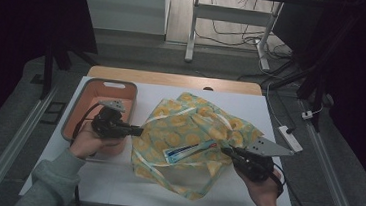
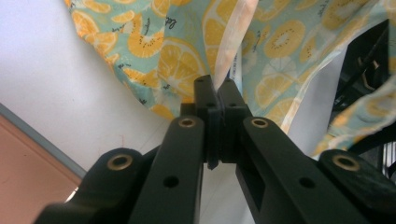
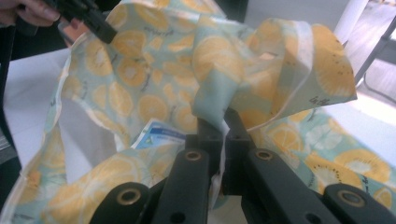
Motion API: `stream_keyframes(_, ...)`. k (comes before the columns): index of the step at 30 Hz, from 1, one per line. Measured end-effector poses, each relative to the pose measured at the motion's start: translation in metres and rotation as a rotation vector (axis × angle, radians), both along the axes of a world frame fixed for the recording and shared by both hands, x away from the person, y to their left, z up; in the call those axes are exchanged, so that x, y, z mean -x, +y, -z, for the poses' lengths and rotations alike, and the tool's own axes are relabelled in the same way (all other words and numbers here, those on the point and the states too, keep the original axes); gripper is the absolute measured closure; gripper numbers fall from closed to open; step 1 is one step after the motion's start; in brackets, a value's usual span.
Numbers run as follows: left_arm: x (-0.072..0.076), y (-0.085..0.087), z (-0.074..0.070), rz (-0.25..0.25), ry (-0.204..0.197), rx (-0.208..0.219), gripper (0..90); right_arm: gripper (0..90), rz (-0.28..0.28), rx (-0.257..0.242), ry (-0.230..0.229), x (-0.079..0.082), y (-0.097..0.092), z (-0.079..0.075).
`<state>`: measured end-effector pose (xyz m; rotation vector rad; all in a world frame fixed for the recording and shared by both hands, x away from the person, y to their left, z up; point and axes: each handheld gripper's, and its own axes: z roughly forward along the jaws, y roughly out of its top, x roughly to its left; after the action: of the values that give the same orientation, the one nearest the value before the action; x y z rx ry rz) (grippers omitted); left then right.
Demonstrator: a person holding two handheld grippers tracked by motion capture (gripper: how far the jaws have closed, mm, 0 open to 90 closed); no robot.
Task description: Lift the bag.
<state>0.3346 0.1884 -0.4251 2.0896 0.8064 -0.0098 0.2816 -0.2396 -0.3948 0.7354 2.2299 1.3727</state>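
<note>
High view: the citrus-print bag [image 1: 193, 134] is held up over the white desk [image 1: 273, 191], a blue tube [image 1: 189, 151] in its mouth (orange bin [image 1: 121, 95] beside it). Left gripper view: left tongs [image 2: 217, 86] clamped on the bag's edge. Right gripper view: right tongs [image 3: 223, 123] pinching the opposite edge.

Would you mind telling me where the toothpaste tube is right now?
In the high view, the toothpaste tube lies inside the fruit-print bag, mid-table, between the left gripper and right gripper.
</note>
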Motion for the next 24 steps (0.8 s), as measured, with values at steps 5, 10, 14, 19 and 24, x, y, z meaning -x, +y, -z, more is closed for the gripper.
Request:
stream_keyframes(5,0.002,0.008,-0.009,-0.015,-0.018,0.033,89.3,89.7,0.004,-0.035,-0.032,-0.004,-0.002,-0.015)
stream_keyframes(10,0.006,0.016,-0.023,-0.019,-0.045,0.092,89.4,89.7,0.006,-0.064,-0.082,-0.008,-0.004,-0.034)
stream_keyframes(14,0.010,0.021,-0.039,-0.017,-0.082,0.134,89.4,89.8,0.008,-0.082,-0.130,-0.009,-0.006,-0.052)
stream_keyframes(19,0.011,0.025,-0.054,-0.028,-0.114,0.158,89.3,89.9,0.008,-0.115,-0.154,-0.013,-0.006,-0.067)
stream_keyframes(24,0.013,0.026,-0.064,-0.042,-0.146,0.183,89.4,89.9,0.009,-0.137,-0.167,-0.017,-0.007,-0.072)
